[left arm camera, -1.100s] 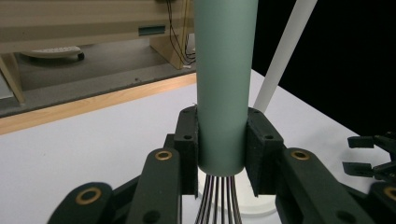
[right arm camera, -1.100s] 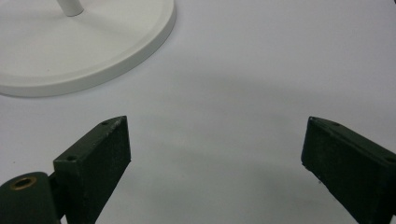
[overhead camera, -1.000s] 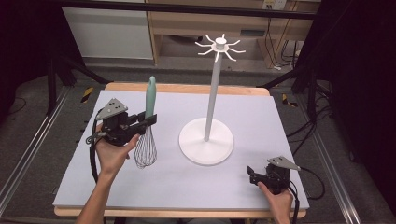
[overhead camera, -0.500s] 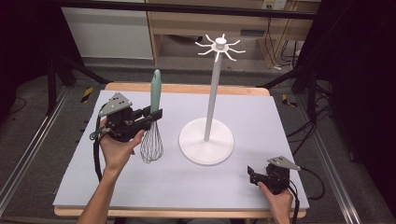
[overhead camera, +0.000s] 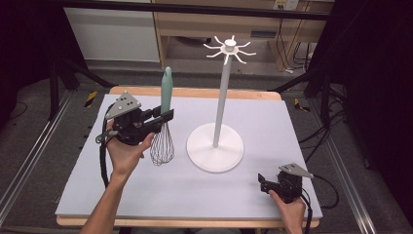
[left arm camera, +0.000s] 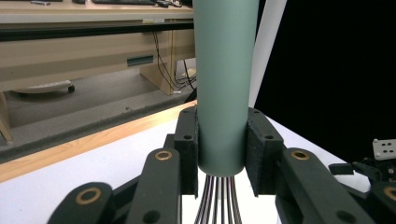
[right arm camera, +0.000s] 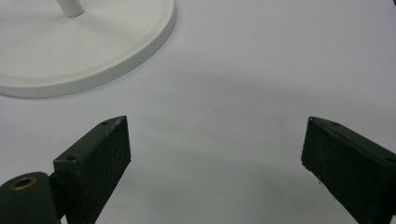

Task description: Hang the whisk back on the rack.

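Note:
A whisk (overhead camera: 164,122) with a pale green handle and a wire head hangs upright above the table's left half. My left gripper (overhead camera: 164,116) is shut on the lower end of that handle (left arm camera: 226,88), with the wires (left arm camera: 217,200) fanning out below the pads. A white stand (overhead camera: 220,117) with a round base and a ring of hooks on top rises at the middle of the table, just right of the whisk. My right gripper (overhead camera: 263,184) rests low at the front right, open, with bare white surface between its fingers (right arm camera: 95,151). The stand's base (right arm camera: 84,51) lies ahead of it.
The white table top (overhead camera: 272,126) has a wooden rim at the far edge. Wooden shelving and cables stand behind the table. Metal rails run along the floor on both sides. Black curtains close off the right side.
My left gripper has carried the whisk up and to the right, closer to the stand; the wire head now hangs clear above the table. The right gripper has stayed where it was.

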### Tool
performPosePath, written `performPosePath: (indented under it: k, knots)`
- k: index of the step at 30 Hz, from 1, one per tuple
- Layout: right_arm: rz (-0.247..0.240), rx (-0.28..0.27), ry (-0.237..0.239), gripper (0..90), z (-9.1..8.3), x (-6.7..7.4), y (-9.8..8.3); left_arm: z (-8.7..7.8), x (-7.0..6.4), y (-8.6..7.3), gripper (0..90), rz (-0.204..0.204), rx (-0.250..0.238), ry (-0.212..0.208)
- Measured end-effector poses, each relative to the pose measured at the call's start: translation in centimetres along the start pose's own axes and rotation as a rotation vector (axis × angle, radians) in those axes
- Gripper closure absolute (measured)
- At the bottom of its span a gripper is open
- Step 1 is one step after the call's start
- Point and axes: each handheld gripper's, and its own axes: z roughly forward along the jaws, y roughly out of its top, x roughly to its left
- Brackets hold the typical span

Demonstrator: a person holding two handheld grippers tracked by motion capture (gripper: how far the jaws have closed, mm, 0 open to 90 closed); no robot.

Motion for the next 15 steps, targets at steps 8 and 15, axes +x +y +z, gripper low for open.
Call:
performPosePath:
  k: [8, 15]
  knots:
    - [0.001, 0.001, 0.000, 8.7, 0.1, 0.0, 0.0, 0.3, -0.5, 0.8, 68.7, 0.001, -0.020, -0.014]
    - [0.000, 0.000, 0.000, 8.7, 0.0, 0.0, 0.0, 0.9, -1.2, 1.4, 68.7, 0.010, -0.026, -0.025]
